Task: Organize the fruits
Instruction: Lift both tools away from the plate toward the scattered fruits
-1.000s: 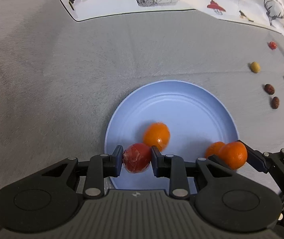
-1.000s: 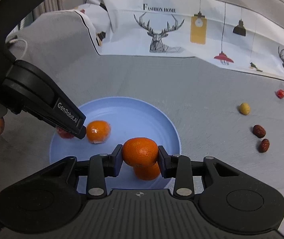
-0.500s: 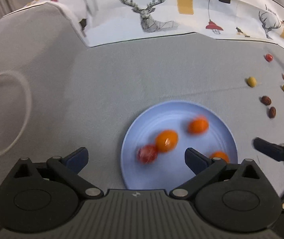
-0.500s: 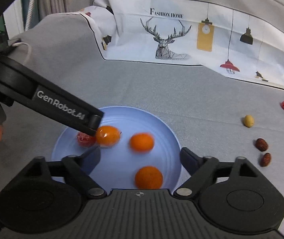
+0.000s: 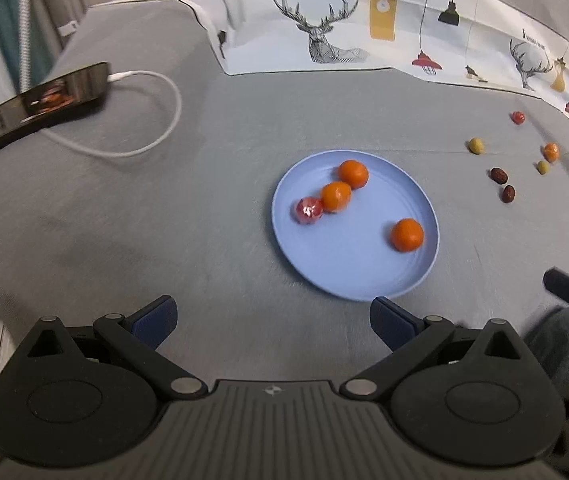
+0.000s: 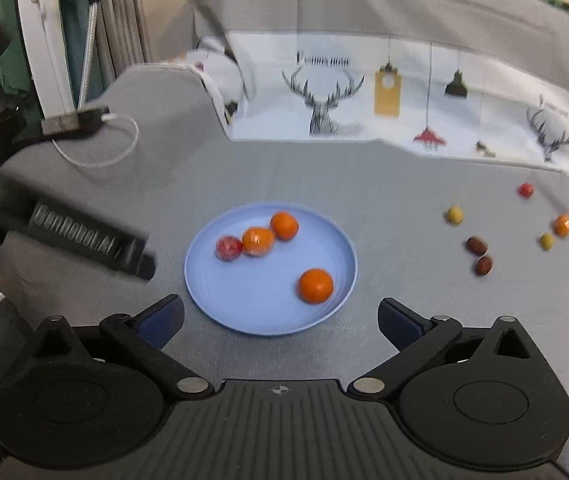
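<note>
Both the left gripper (image 5: 272, 320) and the right gripper (image 6: 280, 318) have their blue-padded jaws spread wide, holding and touching nothing, each just short of the near rim of the round, smooth blue plate (image 5: 348, 272). The plate sits mid-way on the grey cloth (image 5: 124, 216) and carries 3 glossy oranges (image 5: 407, 234) and 1 shiny red fruit (image 5: 308, 211), which touches an orange. 7 small fruits (image 5: 502, 184) lie scattered toward the cloth's right edge.

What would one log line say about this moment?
left tongs: open, empty | right tongs: open, empty | blue plate: three oranges, one red fruit | loose fruits: on grey cloth
</note>
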Demonstrator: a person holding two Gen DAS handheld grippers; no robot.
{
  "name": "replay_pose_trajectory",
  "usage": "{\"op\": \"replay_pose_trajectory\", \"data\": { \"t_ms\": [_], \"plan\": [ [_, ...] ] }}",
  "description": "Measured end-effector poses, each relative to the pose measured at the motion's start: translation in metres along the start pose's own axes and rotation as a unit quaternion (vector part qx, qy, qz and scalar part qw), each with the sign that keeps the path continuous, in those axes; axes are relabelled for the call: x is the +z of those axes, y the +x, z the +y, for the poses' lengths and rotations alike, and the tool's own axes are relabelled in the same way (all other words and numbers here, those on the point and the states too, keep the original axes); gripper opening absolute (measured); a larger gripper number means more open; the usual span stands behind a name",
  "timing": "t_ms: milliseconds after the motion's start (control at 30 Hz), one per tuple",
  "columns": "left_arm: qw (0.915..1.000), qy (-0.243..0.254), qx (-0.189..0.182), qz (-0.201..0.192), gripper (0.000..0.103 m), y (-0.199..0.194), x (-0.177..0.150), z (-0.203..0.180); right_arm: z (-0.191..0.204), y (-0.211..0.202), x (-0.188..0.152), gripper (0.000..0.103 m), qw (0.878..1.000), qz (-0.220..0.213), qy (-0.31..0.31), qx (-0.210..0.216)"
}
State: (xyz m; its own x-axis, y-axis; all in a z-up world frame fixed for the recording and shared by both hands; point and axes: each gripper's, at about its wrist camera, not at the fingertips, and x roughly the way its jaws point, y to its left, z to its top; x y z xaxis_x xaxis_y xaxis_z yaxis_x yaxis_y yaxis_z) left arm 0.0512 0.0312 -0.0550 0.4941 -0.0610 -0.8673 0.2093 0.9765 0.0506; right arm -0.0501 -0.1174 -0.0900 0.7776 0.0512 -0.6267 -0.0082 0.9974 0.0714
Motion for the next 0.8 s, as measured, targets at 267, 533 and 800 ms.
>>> {"op": "replay_pose_trajectory", "data": {
  "t_ms": [267,533,800],
  "plan": [
    [0.9995,-0.003,0.001,-0.03,0.103,-0.037,-0.02,0.001,0.008,-0.045,-0.006,0.102,0.998,-0.054,-0.012,-0.018],
    [0.9986,0.015,-0.012,-0.05,0.103,-0.06,-0.023,-0.017,0.003,-0.073,-0.009,0.102,0.995,-0.088,-0.007,-0.043],
    [0.9963,0.032,-0.025,-0.076,0.103,-0.079,-0.025,-0.038,-0.014,-0.097,-0.019,0.102,0.991,-0.113,0.021,-0.071]
  ]
}}
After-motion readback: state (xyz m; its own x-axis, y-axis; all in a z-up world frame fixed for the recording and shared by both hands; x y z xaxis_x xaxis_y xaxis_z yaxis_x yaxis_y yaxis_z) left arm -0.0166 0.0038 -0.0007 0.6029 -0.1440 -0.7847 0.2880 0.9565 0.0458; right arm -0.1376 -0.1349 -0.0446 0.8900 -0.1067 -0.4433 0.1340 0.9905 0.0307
